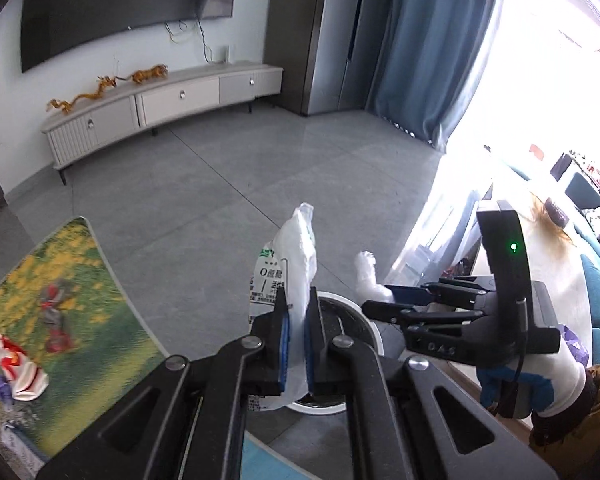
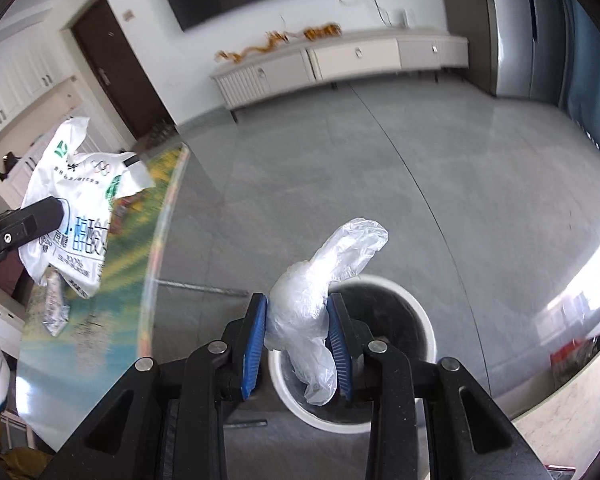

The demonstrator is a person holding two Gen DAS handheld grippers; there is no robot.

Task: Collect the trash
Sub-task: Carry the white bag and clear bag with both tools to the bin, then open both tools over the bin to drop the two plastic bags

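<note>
**benchrat:** Left wrist view first, working outward. The left gripper is clamping its blue pads tight on a flat white printed wrapper, which is sticking up past the fingertips. Right under it the white-rimmed trash bin is sitting on the grey floor. The right gripper is coming in from the side with a wad of clear plastic film.

**tilefloor:** Right wrist view is agreeing with that. The right gripper is squeezing the crumpled film, jaws partway closed around the wad, and it's hanging over the mouth of the bin. The left gripper is showing at the side with the wrapper, seemingly less centred over the opening from this angle.

**benchrat:** So both pieces are getting dropped, I'm guessing. My advice: be getting each piece fully over the dark opening before letting go, since film this light is probably going to drift or cling to a pad. Opening wide and giving it a small shake should be helping.

**tilefloor:** Also letting go one at a time, so the grippers aren't bumping each other over that rim.

**benchrat:** More is waiting, by the way. A red-and-white wrapper is lying near the edge of the glass-topped table, with a reddish scrap further in. Beyond it all, the TV cabinet is sitting against the far wall.
</note>
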